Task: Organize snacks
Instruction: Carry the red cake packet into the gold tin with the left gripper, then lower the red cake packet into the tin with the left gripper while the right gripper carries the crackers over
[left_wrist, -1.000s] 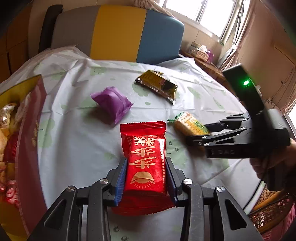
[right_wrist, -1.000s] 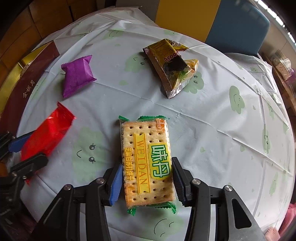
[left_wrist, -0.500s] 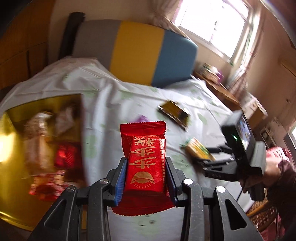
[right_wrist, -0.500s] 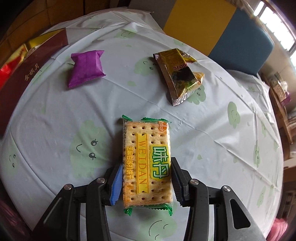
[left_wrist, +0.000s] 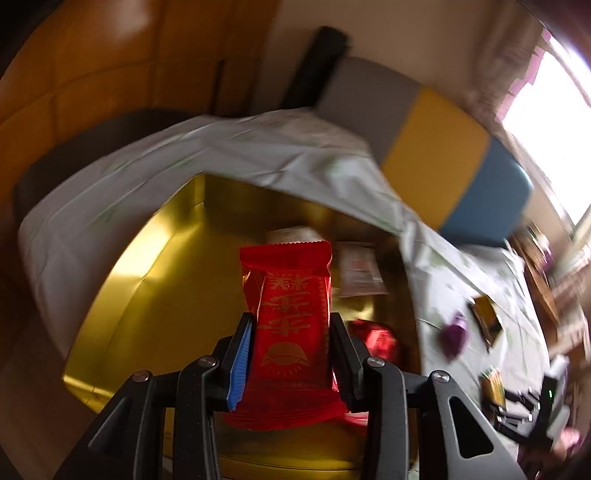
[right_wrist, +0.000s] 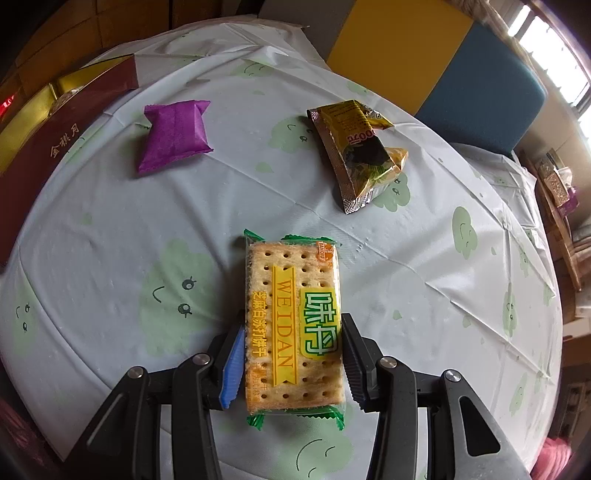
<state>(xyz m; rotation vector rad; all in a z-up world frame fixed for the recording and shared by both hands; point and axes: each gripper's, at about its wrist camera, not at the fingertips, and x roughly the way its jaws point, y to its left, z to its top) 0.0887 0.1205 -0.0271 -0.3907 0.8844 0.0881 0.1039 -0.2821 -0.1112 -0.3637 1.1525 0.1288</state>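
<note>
two snacks are in hand at once. left gripper (left_wrist: 291, 354) has its fingers pinching the red snack packet (left_wrist: 291, 332) by its long sides, long axis running straight out along the fingers, far end sticking up past the tips. it hangs over the gold box (left_wrist: 147, 295), whose open gold interior lies directly below and to the left of the packet; other wrapped snacks sit in the box's right part, just right of and behind the packet. view is motion-blurred, so height above the box floor is unclear. judgement: the left hand is the nearer one to the box and the drop only needs the fingers to part over the bare gold area on the left.

right gripper (right_wrist: 291, 354) pinches the weidan cracker pack (right_wrist: 291, 321) across its width, long axis also in line with the fingers, held over the counter (right_wrist: 110, 229). the box edge is far left in this view, well apart. a purple packet (right_wrist: 173, 134) lies far left on the counter near the box, and a gold-brown snack pouch (right_wrist: 354, 147) far right; both untouched, likely next.
</note>
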